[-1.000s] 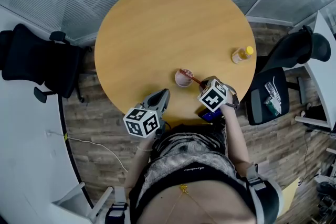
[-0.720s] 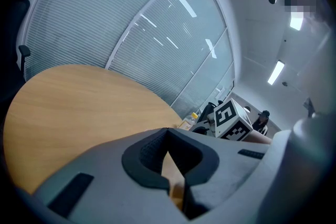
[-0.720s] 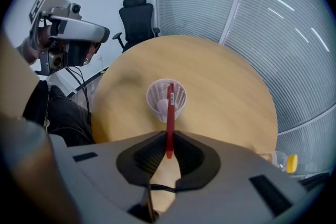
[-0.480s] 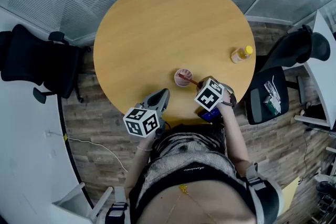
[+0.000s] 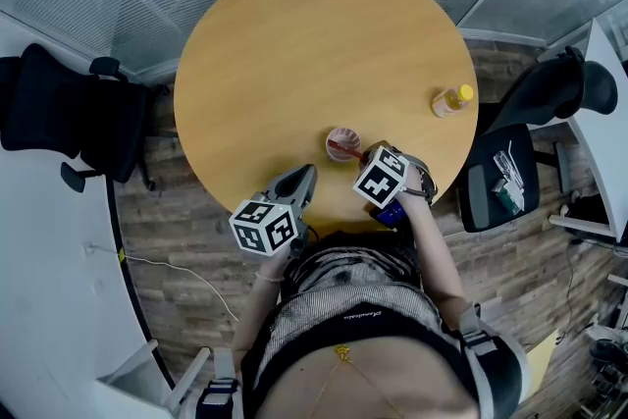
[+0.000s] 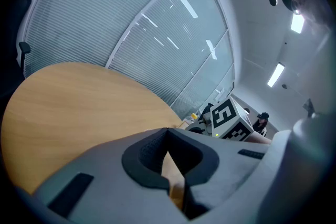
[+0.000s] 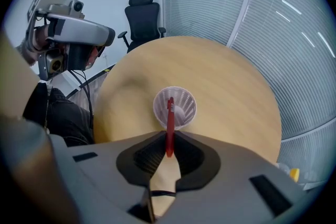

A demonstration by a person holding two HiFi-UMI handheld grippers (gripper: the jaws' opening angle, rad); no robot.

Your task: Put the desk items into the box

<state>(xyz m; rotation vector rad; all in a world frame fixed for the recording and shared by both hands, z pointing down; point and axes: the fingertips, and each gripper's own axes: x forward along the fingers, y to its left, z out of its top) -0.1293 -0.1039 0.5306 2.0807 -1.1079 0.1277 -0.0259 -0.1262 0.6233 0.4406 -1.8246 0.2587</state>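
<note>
Left gripper (image 6: 167, 131), jaws together and empty, hangs at the near edge of the round wooden table (image 5: 294, 44). Right gripper (image 7: 169, 136) pinches a slim red pen (image 7: 169, 118), its tip seemingly inside the white ribbed plastic cup (image 7: 185, 105) on that table.

Round light-wood table (image 5: 294, 54) occupies the centre of the frame, over a plank floor (image 5: 177, 250). A small white mesh cup (image 5: 330, 148) stands upright near the table's near edge. A slim red pen (image 5: 349, 149) slants from the cup's mouth to the front of the right gripper (image 5: 363, 157), which points steeply down just beside the cup. The left gripper (image 5: 307, 174) lies over the near rim, apart from the cup. A clear bottle with yellow cap (image 5: 452, 100) stands at the right rim. Black office chairs flank the table, left (image 5: 59, 113) and right (image 5: 549, 93).
</note>
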